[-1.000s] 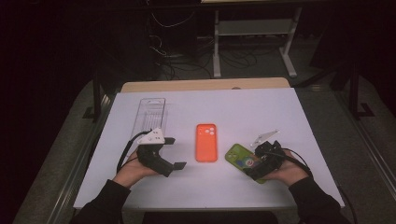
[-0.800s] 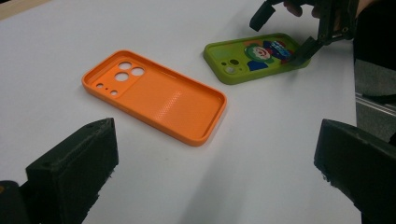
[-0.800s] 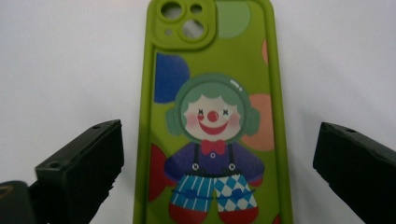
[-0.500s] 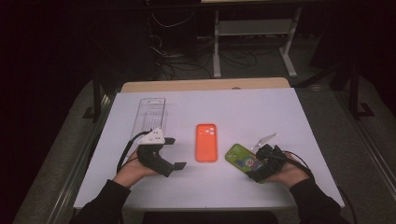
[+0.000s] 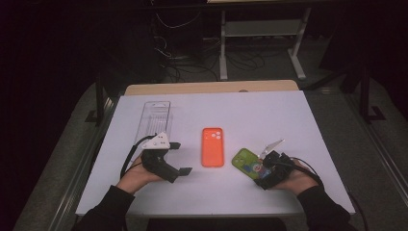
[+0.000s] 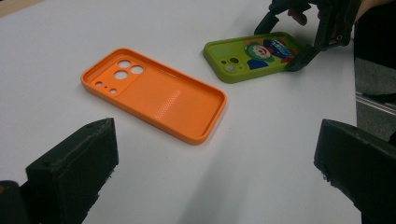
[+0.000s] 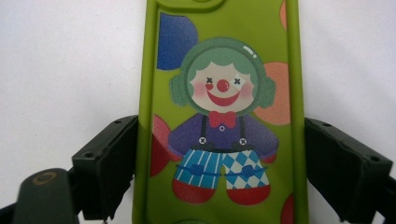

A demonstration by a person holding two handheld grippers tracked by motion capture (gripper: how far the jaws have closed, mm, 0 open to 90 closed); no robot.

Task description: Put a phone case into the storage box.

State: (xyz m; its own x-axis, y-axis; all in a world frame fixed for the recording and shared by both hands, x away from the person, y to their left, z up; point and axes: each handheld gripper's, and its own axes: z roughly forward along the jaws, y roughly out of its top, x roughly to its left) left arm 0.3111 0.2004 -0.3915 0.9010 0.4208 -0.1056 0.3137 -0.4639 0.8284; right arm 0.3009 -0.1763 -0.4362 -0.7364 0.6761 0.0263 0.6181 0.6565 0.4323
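Note:
A green phone case (image 5: 245, 160) with a cartoon clown print lies face down on the white table (image 5: 269, 115), right of centre. My right gripper (image 5: 258, 171) straddles its near end; its jaws have just been closing, and in the right gripper view both pads (image 7: 116, 158) touch the long edges of the case (image 7: 222, 70). An orange phone case (image 5: 212, 147) lies hollow side up in the middle. My left gripper (image 5: 180, 158) rests to its left, open and empty, pointing at the orange case (image 6: 154, 93), with the green case (image 6: 257, 53) and the right gripper (image 6: 286, 40) beyond.
A clear plastic tray (image 5: 155, 118) lies at the back left of the table, behind the left hand. A wooden strip (image 5: 211, 88) borders the far edge. Beyond it stand a white frame and cables on a dark floor.
The right gripper's jaws have drawn in around the near end of the green case. Both hands and the orange case stayed in place.

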